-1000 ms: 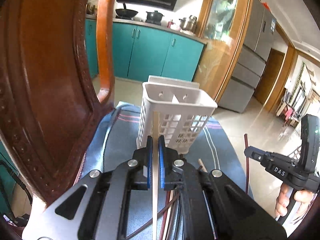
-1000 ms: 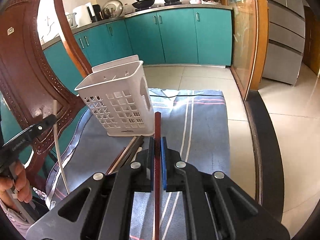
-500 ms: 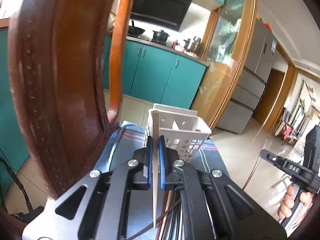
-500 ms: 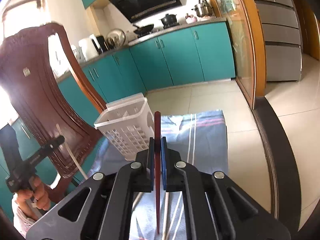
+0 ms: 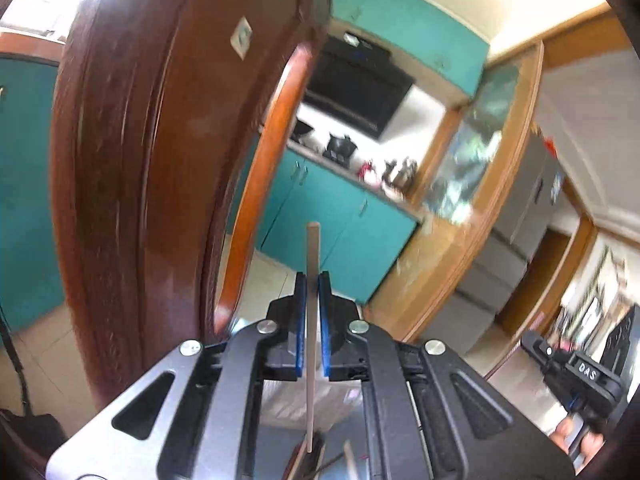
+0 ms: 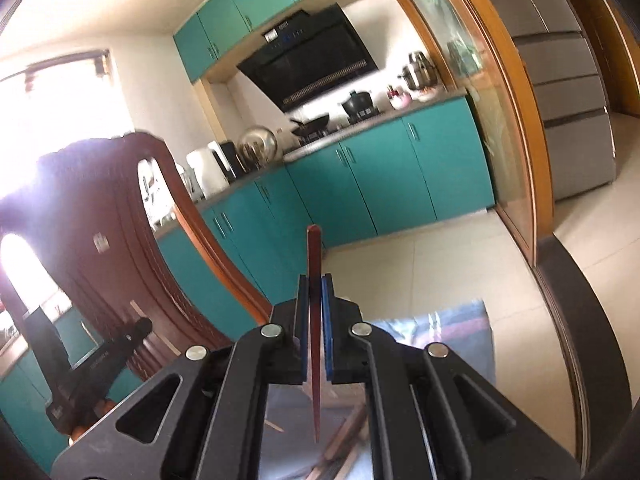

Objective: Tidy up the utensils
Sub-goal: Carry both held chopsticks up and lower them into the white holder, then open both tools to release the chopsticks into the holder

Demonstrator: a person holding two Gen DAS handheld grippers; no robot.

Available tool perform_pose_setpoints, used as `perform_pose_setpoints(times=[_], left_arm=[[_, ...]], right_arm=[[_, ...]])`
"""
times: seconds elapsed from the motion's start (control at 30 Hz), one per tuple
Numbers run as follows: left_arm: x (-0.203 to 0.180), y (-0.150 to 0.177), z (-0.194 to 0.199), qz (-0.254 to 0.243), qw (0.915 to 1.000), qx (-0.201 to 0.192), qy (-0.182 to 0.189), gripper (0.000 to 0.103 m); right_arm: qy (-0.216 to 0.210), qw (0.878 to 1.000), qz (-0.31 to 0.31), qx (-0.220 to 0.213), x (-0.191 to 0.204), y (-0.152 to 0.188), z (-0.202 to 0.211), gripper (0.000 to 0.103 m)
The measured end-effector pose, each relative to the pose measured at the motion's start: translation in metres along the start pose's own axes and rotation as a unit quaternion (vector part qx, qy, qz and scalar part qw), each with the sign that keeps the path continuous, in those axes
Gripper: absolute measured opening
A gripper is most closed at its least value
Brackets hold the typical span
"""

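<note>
My left gripper (image 5: 312, 280) is shut on a pale wooden chopstick (image 5: 312, 304) that stands upright between the blue pads, its top end above the fingers. My right gripper (image 6: 315, 282) is shut on a dark red chopstick (image 6: 314, 264), also upright. Both are raised high and tilted up toward the kitchen. Part of the white utensil basket (image 5: 296, 400) shows blurred beneath the left fingers. Several loose chopsticks (image 6: 344, 440) lie on the blue cloth (image 6: 460, 328) below. The other gripper shows at the right edge of the left wrist view (image 5: 576, 368).
A carved brown wooden chair back (image 5: 132, 168) rises close on the left; it also shows in the right wrist view (image 6: 100, 220). Teal cabinets (image 6: 380, 176), a range hood and a glass door frame (image 6: 504, 120) stand beyond. Tiled floor (image 6: 440, 272) lies past the cloth.
Both grippers have lifted and tilted upward with their chopsticks. The basket and cloth have dropped from mid-frame to beneath the fingers.
</note>
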State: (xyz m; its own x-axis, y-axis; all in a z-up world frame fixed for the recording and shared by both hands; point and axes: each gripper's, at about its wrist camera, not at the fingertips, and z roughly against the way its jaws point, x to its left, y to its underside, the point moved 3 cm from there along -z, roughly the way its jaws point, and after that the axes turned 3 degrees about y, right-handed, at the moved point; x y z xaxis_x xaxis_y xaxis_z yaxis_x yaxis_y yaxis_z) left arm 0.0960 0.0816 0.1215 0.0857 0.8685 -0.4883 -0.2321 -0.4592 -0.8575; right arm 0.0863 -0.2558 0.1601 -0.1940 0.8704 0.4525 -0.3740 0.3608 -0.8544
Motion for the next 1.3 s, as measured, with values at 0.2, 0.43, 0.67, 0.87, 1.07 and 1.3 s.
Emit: perform_pose_setpoints(times=[0.2,0.43,0.67,0.87,1.07,1.3], left_arm=[[0.018,-0.03,-0.005,0.082,0.9905,-0.108,-0.017,0.007],[0.018,-0.012,-0.04,0.048,0.9878,-0.129,-0.073,0.007],[0.019,0.016,-0.077,0.016,0.9946,-0.058,-0.085,0.007],[0.009,0.022,-0.074,-0.018,0.9958,-0.049,-0.075,0.01],[-0.003,0.035,-0.054,-0.054,0.9974,-0.024,-0.042,0.026],[-0.02,0.098,-0.055,-0.158,0.9783,0.133,0.014,0.026]], right_arm=[[0.01,0.996,-0.018,-0.088,0.008,-0.027,-0.005,0.007],[0.079,0.991,-0.012,-0.107,-0.012,-0.016,-0.06,0.007],[0.108,0.993,0.039,-0.023,-0.018,0.021,-0.106,0.007],[0.109,0.991,0.074,0.006,-0.009,0.032,-0.104,0.012],[0.107,0.992,0.064,-0.024,-0.023,0.032,-0.054,0.04],[0.156,0.982,0.091,0.053,-0.069,0.082,-0.04,0.04]])
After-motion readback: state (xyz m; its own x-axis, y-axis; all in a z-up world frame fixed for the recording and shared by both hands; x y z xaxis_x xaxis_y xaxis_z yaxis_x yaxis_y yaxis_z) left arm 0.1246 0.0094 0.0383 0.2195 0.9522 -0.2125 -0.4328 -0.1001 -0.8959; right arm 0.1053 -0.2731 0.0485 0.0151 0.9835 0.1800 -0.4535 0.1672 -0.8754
